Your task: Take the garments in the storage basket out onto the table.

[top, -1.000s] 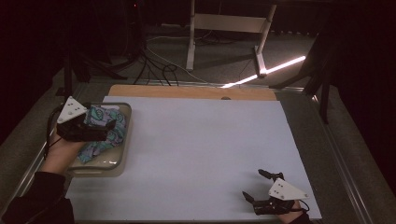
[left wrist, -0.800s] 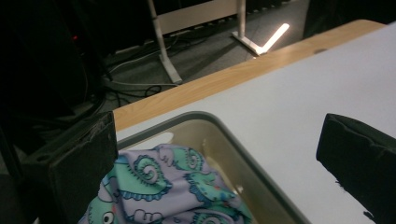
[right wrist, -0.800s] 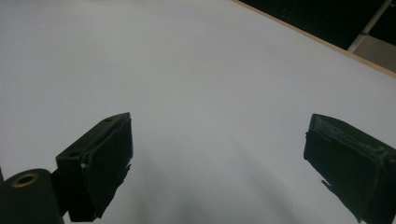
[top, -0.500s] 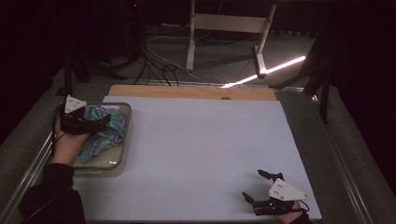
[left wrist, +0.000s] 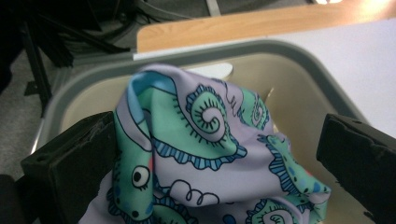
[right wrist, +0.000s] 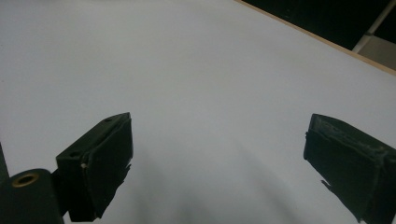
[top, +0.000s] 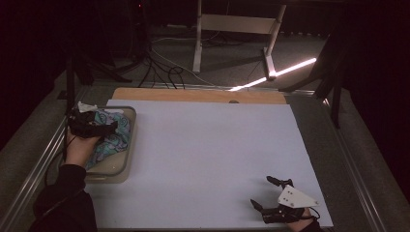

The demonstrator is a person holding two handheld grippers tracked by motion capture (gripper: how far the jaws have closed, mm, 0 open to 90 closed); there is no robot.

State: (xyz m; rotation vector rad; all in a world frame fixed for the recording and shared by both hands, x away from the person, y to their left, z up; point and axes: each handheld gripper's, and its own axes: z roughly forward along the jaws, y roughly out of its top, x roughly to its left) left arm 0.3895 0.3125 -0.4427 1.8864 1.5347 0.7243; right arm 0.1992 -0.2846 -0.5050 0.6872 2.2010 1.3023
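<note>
Cloth (left wrist: 205,154) is the thing in hand, a bunched piece printed with teal swirls, blue frills and cartoon eyes on pale lilac, but the biggest thing in sight is the table (top: 212,154), a pale sheet edged with a wooden strip at its far side. Next in size comes the tray (top: 126,159), a shallow beige tub with a grey rim sitting at about nine o'clock on the table, hard against the left edge. The cloth lies heaped inside that tray (left wrist: 299,70) (filling much of its floor), with bare beige showing beyond it. Over it, the left gripper (top: 92,128) is held by a hand in a dark sleeve; its jaws stand wide apart on either side of the heap, the left one touching the fabric, the right one clear of it, not clamped. The right gripper (top: 270,193) sits at about five o'clock, well apart from the tray, jaws spread wide over bare table (right wrist: 196,70) with nothing between them.
</note>
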